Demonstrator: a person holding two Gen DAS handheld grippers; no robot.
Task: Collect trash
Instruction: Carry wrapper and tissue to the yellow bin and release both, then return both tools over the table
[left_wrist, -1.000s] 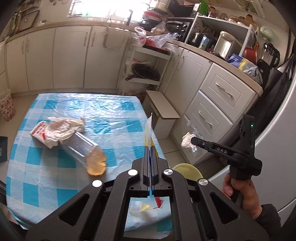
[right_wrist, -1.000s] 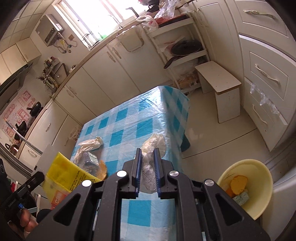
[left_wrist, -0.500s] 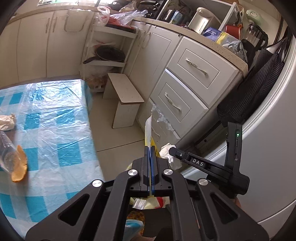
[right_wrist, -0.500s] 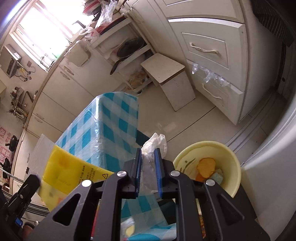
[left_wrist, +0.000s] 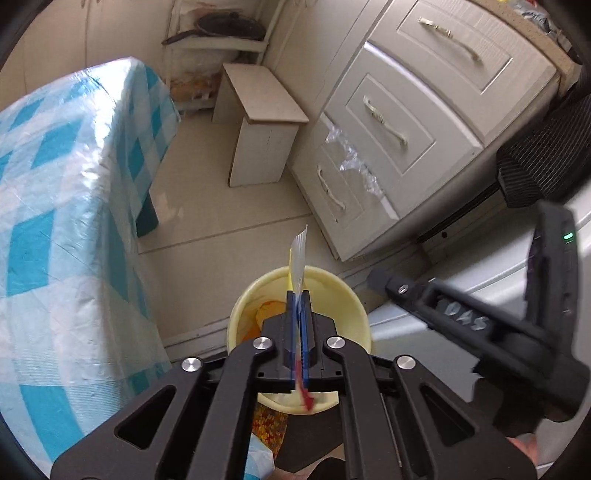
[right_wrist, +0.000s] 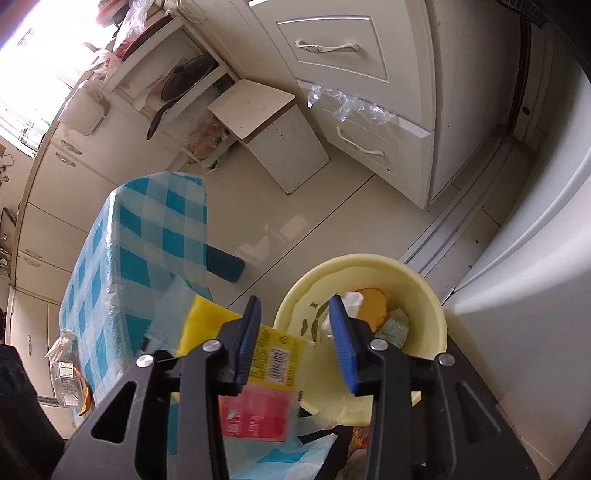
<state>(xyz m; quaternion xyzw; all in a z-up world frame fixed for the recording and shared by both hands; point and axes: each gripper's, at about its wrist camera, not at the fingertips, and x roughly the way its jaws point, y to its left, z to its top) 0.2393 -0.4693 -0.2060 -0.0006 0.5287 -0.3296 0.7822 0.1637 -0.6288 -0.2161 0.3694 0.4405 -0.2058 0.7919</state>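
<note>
A yellow wrapper (left_wrist: 296, 266) is pinched edge-on between the closed jaws of the left gripper (left_wrist: 298, 306), held directly above the yellow bin (left_wrist: 354, 299) on the floor. The right gripper (right_wrist: 295, 314) is seen with its jaws spread apart and nothing between them; a crumpled white plastic piece (right_wrist: 351, 301) is seen just past its right finger, inside the bin beside orange scraps (right_wrist: 373, 301). Farther left, the blue checked table (right_wrist: 147, 236) is seen, with a clear plastic bottle (right_wrist: 68, 373) lying on it, and beyond it a white stool (left_wrist: 258, 122) and the drawers (left_wrist: 399, 122).
</note>
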